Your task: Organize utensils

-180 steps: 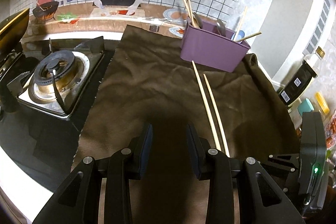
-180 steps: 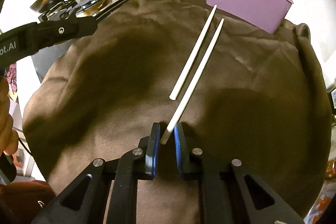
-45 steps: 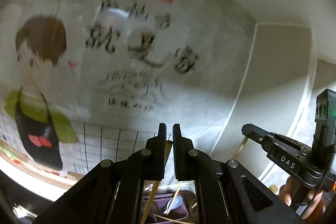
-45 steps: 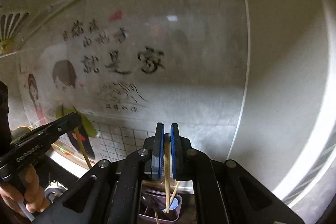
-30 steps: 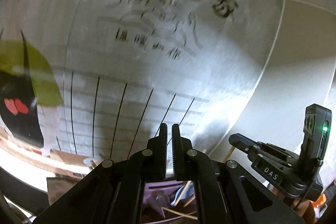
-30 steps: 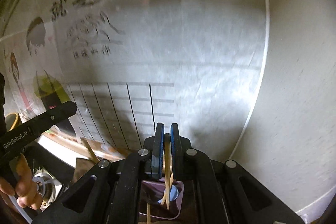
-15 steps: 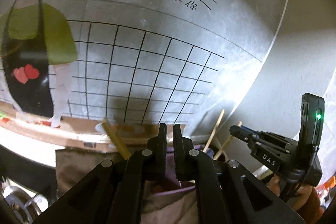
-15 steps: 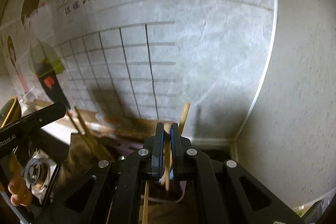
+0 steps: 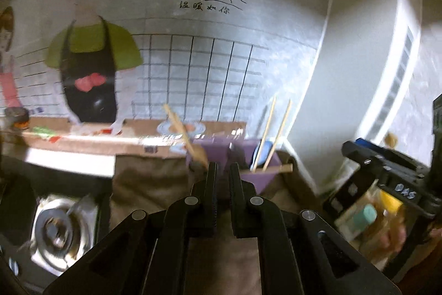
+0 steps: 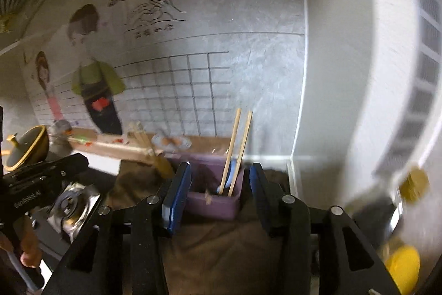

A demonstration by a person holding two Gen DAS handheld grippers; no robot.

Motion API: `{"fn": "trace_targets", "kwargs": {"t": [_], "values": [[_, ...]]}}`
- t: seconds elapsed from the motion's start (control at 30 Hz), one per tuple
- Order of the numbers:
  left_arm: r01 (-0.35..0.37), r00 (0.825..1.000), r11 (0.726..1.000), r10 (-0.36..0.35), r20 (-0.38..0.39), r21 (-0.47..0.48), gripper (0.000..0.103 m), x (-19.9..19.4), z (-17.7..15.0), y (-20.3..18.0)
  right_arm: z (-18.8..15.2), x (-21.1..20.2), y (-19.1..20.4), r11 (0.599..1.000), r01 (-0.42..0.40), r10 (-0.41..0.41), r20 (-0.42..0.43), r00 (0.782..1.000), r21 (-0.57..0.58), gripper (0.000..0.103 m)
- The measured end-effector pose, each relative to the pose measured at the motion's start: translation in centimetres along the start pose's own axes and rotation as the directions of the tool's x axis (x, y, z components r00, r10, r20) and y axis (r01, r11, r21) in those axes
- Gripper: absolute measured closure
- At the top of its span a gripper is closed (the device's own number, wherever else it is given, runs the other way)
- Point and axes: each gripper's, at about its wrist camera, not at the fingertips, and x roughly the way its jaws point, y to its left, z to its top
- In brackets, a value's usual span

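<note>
Gas burner (image 9: 59, 232) at eight o'clock on the brown cloth's (image 9: 149, 184) left, left gripper (image 9: 221, 201) empty, jaws parting slightly, purple utensil holder (image 10: 212, 202) at twelve o'clock with two chopsticks (image 10: 234, 148) upright inside, right gripper (image 10: 219, 198) empty, jaws widening.

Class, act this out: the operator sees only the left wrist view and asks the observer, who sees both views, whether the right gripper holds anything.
Observer: No. The right wrist view shows the right gripper with jaws opening and nothing between them.
Operator: Where are its chopsticks?
Observer: Two chopsticks stand in the purple holder, framed between the right fingers, touching neither pad.
Operator: Anything of my side?
Observer: A hand grips the handle of your left gripper, whose jaws are opening too, empty.
</note>
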Motion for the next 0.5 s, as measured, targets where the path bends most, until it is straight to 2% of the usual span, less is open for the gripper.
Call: {"fn": "trace_targets", "kwargs": {"t": [0.17, 0.27, 0.37, 0.5], "values": [[-0.083, 0.996, 0.997, 0.083, 0.017, 0.000, 0.094, -3.3, -5.3, -0.9, -4.4, -3.6, 0.7, 0.999, -0.027, 0.027, -0.010, 1.000, 0.027, 0.058], [-0.155, 0.987, 0.988, 0.154, 0.055, 0.015, 0.094, -5.3, -8.3, -1.6, -7.1, -5.1, 1.2, 0.999, -0.017, 0.018, -0.022, 1.000, 0.039, 0.058], [-0.193, 0.979, 0.981, 0.189, 0.081, 0.036, 0.094, -6.5, -10.6, -2.3, -9.8, -6.1, 1.9, 0.999, 0.010, -0.009, -0.027, 1.000, 0.031, 0.058], [-0.217, 0.974, 0.974, 0.211, 0.087, 0.063, 0.094, -7.4, -12.9, -3.3, -12.8, -6.7, 3.4, 0.995, 0.088, -0.089, -0.025, 0.996, -0.039, 0.058]]}}
